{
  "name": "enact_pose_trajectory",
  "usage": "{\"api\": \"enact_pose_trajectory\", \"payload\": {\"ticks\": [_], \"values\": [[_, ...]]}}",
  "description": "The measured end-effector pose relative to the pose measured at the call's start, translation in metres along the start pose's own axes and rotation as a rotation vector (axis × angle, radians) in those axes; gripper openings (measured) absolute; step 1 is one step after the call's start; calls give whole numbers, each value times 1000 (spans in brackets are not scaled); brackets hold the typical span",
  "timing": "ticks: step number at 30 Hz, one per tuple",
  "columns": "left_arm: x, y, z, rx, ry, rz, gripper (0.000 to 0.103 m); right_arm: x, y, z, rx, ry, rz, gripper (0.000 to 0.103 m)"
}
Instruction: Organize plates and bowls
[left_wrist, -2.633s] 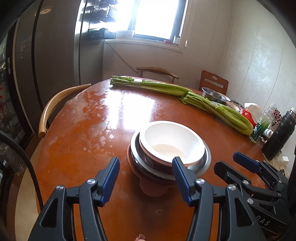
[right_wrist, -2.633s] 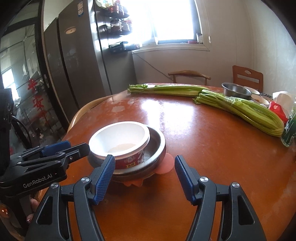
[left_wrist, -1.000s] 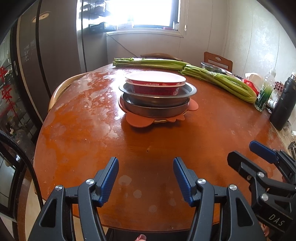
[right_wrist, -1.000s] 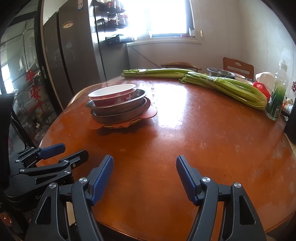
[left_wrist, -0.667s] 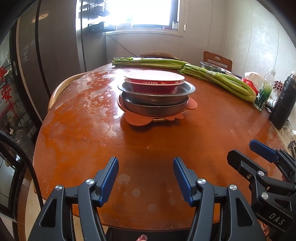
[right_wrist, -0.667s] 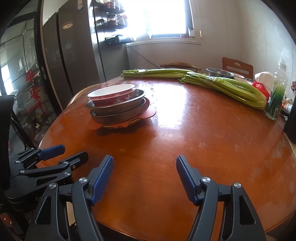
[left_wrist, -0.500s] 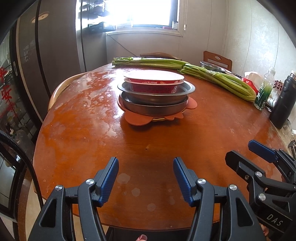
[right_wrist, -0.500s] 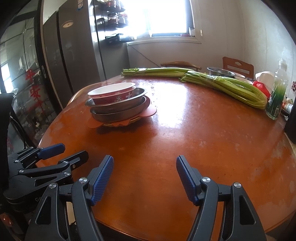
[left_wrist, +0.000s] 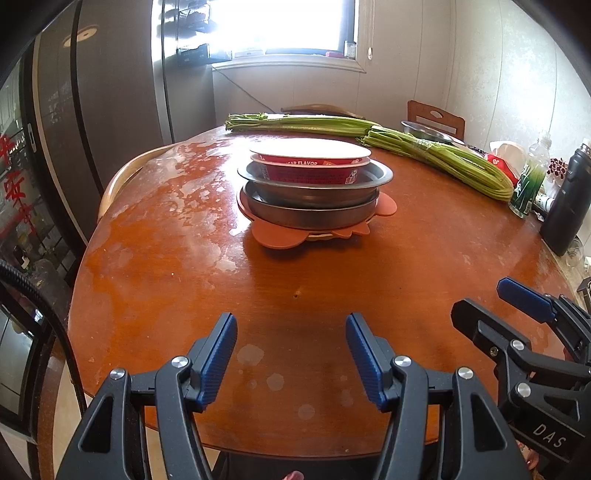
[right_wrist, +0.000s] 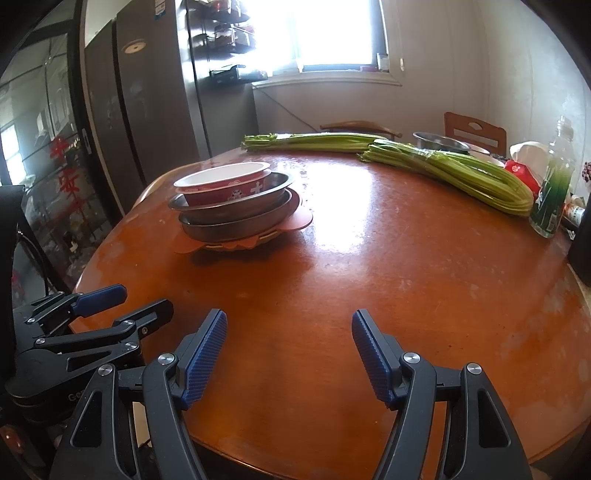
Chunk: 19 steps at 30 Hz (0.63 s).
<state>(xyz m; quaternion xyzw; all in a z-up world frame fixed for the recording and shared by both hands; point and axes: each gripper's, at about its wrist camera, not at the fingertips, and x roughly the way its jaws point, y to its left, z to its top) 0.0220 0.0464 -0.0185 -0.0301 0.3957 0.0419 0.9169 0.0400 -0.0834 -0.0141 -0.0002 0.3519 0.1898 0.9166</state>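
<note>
Nearest me, left tongs (left_wrist: 290, 350) and right tongs (right_wrist: 288, 350) hang apart and empty over the surface (left_wrist: 332, 288); at twelve o'clock, a red bowl (left_wrist: 310, 166) nests in two steel plates (left_wrist: 314, 201) on an orange mat (left_wrist: 277, 236); beyond, celery bundles (left_wrist: 436, 158)

The round worktop (left_wrist: 184, 266) is glossy varnished wood, blotched with dull pale patches toward its left edge. Two brushed metal pans (left_wrist: 314, 210) gleam softly under a red printed paper bowl (left_wrist: 310, 168). Beneath them lies a matt orange mat (left_wrist: 277, 236), rubbery-looking.
</note>
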Motion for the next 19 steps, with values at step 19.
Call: {"api": "enact_pose_trajectory", "payload": {"ticks": [19], "values": [[1,21,24,-24,-45,6,61,11,-21,4,15,32,-11,72]]}}
